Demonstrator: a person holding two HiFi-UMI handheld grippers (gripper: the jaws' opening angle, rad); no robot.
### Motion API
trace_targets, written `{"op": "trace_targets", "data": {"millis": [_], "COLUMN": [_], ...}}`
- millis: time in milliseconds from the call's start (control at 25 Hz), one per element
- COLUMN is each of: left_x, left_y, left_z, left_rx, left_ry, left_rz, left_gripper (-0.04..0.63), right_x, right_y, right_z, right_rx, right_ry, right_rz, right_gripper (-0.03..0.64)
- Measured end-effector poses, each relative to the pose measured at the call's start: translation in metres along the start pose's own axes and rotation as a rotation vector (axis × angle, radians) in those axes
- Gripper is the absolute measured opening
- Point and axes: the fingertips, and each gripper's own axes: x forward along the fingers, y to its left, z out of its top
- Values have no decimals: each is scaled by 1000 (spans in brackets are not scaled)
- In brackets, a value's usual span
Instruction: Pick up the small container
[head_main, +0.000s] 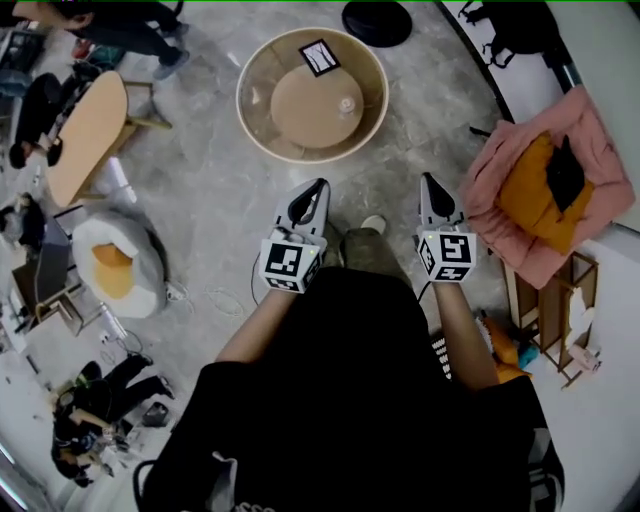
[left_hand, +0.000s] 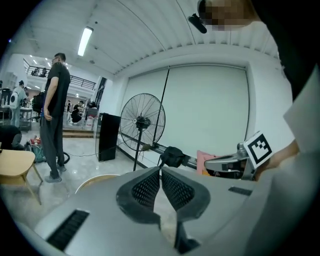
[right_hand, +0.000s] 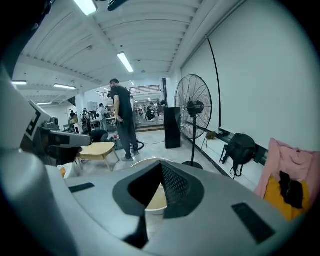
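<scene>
Black shirt (head_main: 330, 400) of the person is seen nearest the head camera, with both forearms stretched forward. Left gripper (head_main: 321, 184) and right gripper (head_main: 428, 178) are held side by side above the grey floor (head_main: 200, 180), each with its marker cube at the rear. Left gripper's jaws are seen clenched in the left gripper view, pads meeting at the tips, nothing between them. Right gripper's jaws are likewise seen closed tip to tip in the right gripper view, nothing gripped. Small container (head_main: 347, 104), white, is seen standing on the raised centre disc of the round table (head_main: 258, 120), beside a black-and-white marker card (head_main: 319, 57). It is placed ahead of both grippers, well apart from either, slightly nearer the left gripper's line than the right's. It is not made out in either gripper view; only part of the table is shown past the jaws. A standing fan (right_hand: 194, 107) and a black backpack (right_hand: 241, 147) are seen by the wall. A pink cloth (head_main: 510, 160) is seen to the right.
</scene>
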Motion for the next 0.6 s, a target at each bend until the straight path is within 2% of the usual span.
{"op": "trace_targets", "data": {"millis": [320,520,600], "left_x": [-24,-18,-7], "left_y": [40,68,79], "left_z": [-22,-45,-61], "left_rx": [-88,-74,-95], "left_ry": [7,37,72], "left_rz": [-24,-70,-93], "left_gripper": [29,30,31], "right_x": [24,53,64], "right_y": [55,90,98], "right_z": [1,16,14], "right_rx": [-82,-109,-93], "right_ry": [77,70,78], "right_rz": [30,34,28], "right_gripper": [21,21,21]}}
